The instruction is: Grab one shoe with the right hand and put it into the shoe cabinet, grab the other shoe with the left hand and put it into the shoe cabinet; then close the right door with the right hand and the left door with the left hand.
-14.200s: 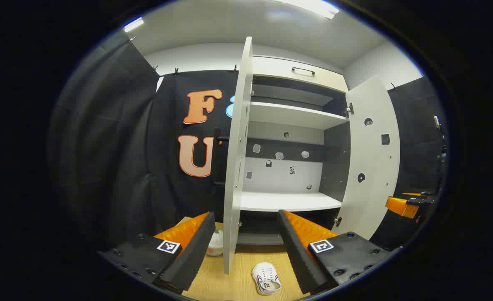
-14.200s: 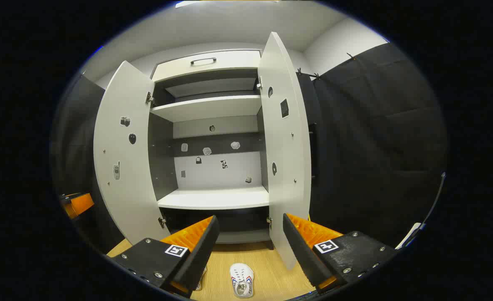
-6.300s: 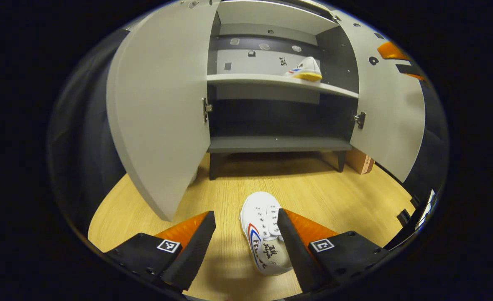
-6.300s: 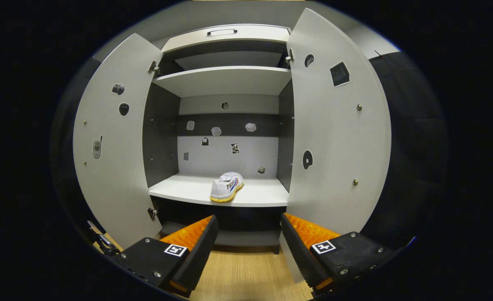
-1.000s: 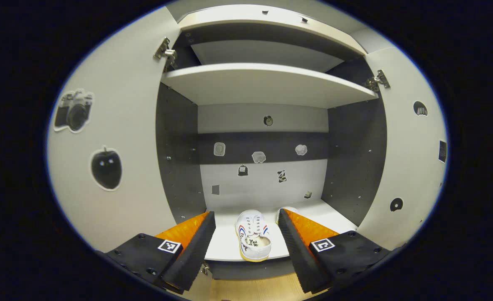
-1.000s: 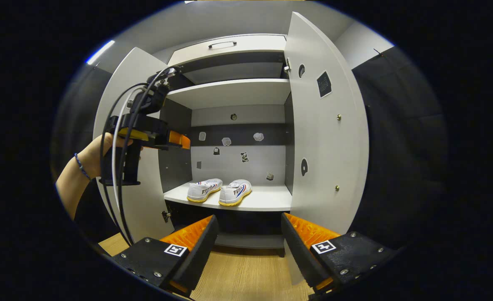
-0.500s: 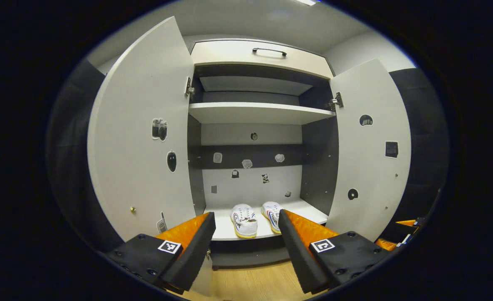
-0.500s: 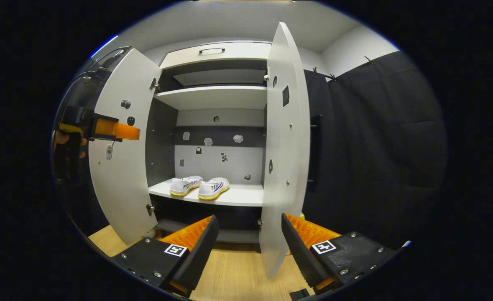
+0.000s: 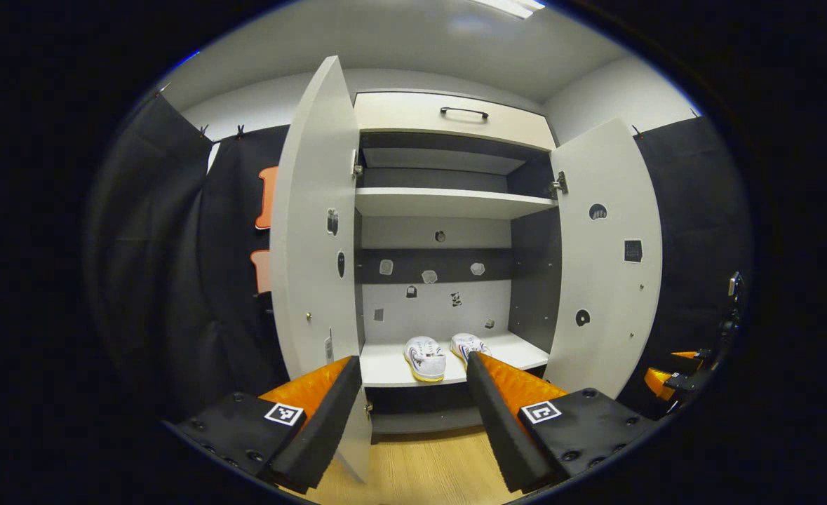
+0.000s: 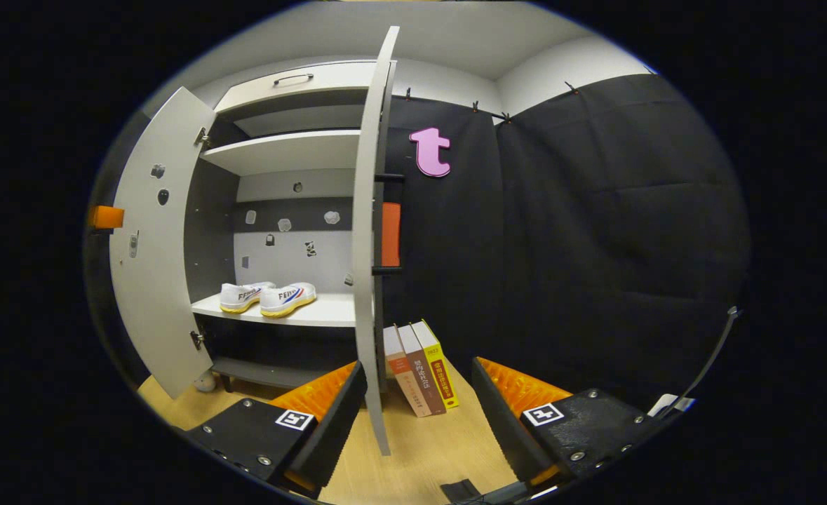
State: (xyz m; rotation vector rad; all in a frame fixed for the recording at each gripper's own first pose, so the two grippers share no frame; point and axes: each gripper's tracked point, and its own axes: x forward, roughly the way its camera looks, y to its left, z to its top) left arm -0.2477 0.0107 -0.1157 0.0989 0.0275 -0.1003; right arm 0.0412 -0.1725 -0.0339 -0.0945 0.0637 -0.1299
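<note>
both shoes sit on the middle shelf (image 9: 385, 366) of the cabinet (image 9: 448, 116), side by side and touching or close to it — left shoe (image 9: 426, 358), right shoe (image 9: 471, 344), toes pointing at the back wall. so what's left is the doors. going left to right: left door (image 9: 315, 224) stands wide open, left gripper (image 9: 413, 421) hangs in front of it with jaws spread and nothing in them. in the right gripper view the right door (image 10: 365, 245) is nearly edge-on, tall axis vertical, its free edge straight ahead between the spread fingers of the right gripper (image 10: 417, 421), also empty. books (image 10: 420, 368) lean just behind that door. my guess is the right hand is nearer its door and needs to get outside the panel and push it leftward to shut it.
</note>
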